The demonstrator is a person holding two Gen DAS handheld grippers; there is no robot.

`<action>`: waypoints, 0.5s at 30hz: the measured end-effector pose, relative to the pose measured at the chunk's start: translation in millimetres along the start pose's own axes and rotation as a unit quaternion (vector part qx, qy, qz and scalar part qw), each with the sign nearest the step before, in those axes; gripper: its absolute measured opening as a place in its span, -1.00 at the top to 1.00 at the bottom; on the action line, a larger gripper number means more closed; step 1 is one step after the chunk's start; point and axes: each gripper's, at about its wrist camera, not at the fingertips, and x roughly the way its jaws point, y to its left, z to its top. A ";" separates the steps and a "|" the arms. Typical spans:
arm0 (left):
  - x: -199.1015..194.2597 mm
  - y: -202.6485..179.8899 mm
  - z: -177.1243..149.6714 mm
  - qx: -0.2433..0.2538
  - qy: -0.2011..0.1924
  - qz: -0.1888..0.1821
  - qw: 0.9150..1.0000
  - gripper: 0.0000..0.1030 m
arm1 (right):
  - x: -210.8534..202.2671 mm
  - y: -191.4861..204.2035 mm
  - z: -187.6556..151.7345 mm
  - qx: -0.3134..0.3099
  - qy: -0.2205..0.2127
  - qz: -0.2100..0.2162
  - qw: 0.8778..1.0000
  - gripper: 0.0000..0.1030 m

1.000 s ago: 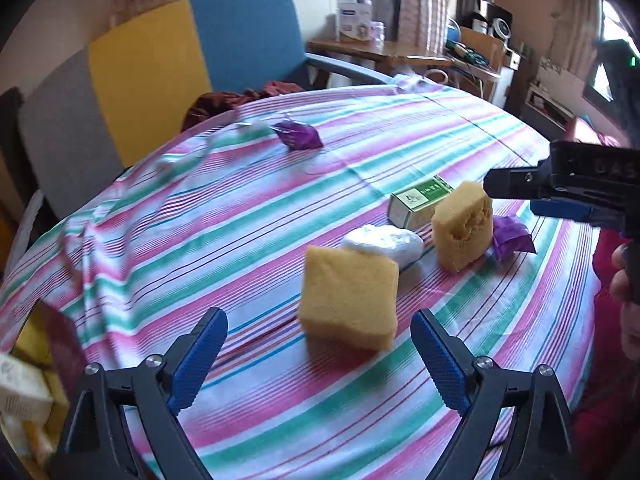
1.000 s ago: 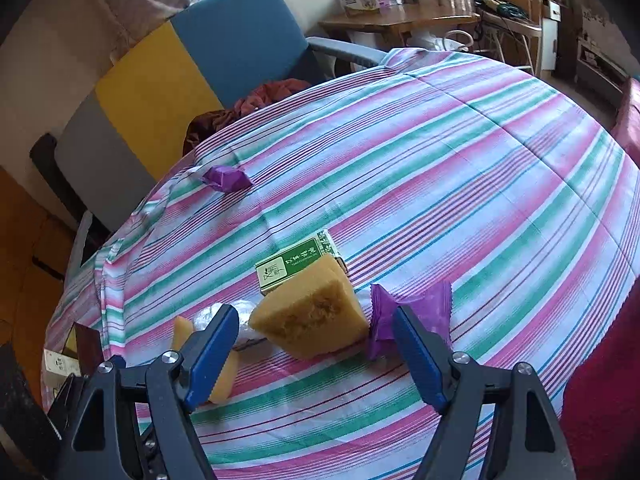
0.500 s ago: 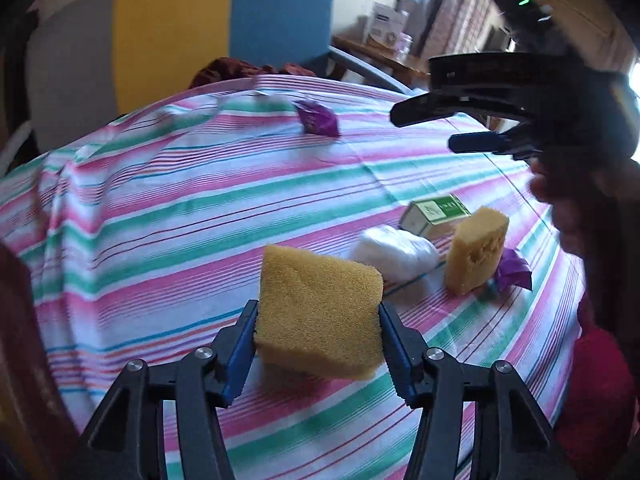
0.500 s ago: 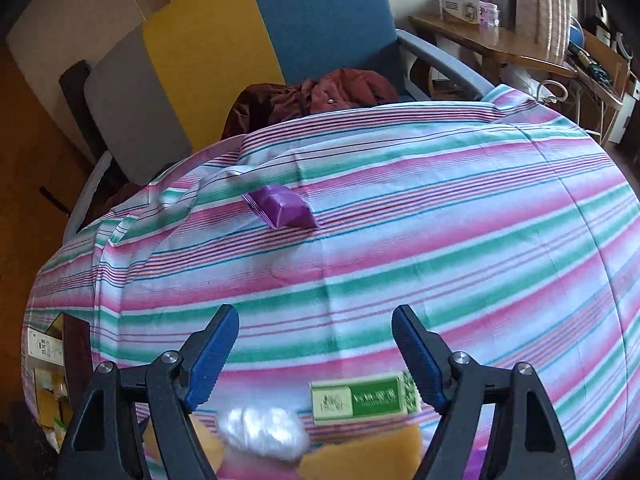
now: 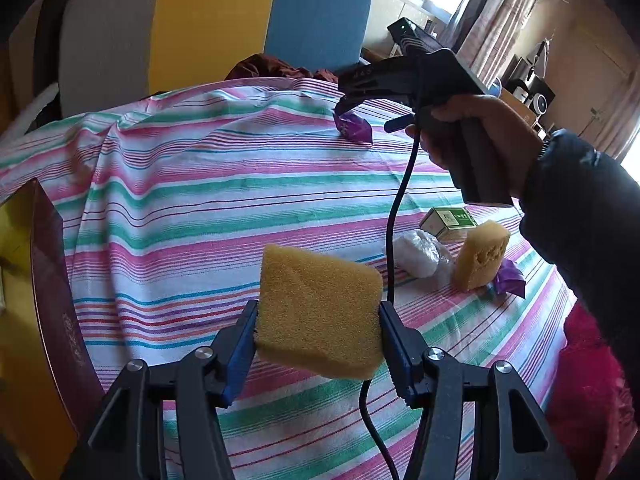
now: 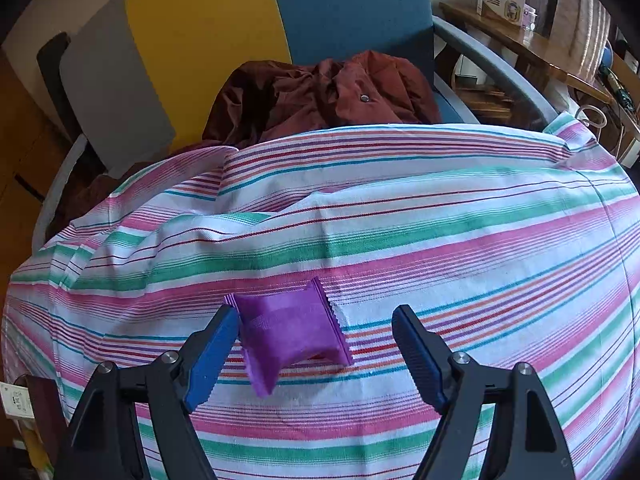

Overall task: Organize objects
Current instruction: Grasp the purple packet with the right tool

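My left gripper (image 5: 318, 344) is shut on a yellow sponge (image 5: 316, 312) and holds it above the striped tablecloth (image 5: 200, 208). My right gripper (image 6: 312, 354) is open, its fingers on either side of a purple packet (image 6: 288, 332) lying on the cloth; the left finger is close against it. The right gripper also shows in the left wrist view (image 5: 360, 100), over that packet (image 5: 354, 128). At the right of the left wrist view lie a second sponge (image 5: 482, 254), a white wrapped bundle (image 5: 418, 254), a green box (image 5: 450, 220) and another purple packet (image 5: 510, 282).
A box with a dark red flap (image 5: 52, 292) stands at the table's left edge. A grey, yellow and blue chair (image 6: 224, 28) with a brown jacket (image 6: 320, 92) on it stands beyond the far edge. The right gripper's cable (image 5: 394, 232) hangs across the table.
My left gripper has shut on the sponge and lifted it. My right gripper has moved from the group of objects to the far purple packet and now straddles it.
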 end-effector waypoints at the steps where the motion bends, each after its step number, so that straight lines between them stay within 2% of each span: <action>1: 0.7 0.7 0.0 -0.002 0.001 -0.002 1.000 -0.14 | 3.6 0.9 1.0 -0.004 0.005 0.000 1.000 -0.56; 4: 3.8 1.8 -1.0 -0.004 0.007 -0.002 1.000 -0.14 | 11.5 3.4 -2.1 -0.007 0.020 0.013 1.000 -0.54; 8: 4.9 4.1 -2.0 -0.011 0.010 0.001 1.000 -0.14 | 4.8 11.8 -11.9 -0.022 0.015 0.010 1.000 -0.07; 10: 3.2 5.0 -2.4 -0.015 0.008 0.003 1.000 -0.14 | -2.1 15.2 -18.4 -0.026 0.015 0.013 0.999 0.01; 15: -6.7 4.6 -4.5 -0.015 -0.005 0.008 1.000 -0.14 | -24.5 30.7 -50.8 -0.051 0.023 0.013 0.998 0.04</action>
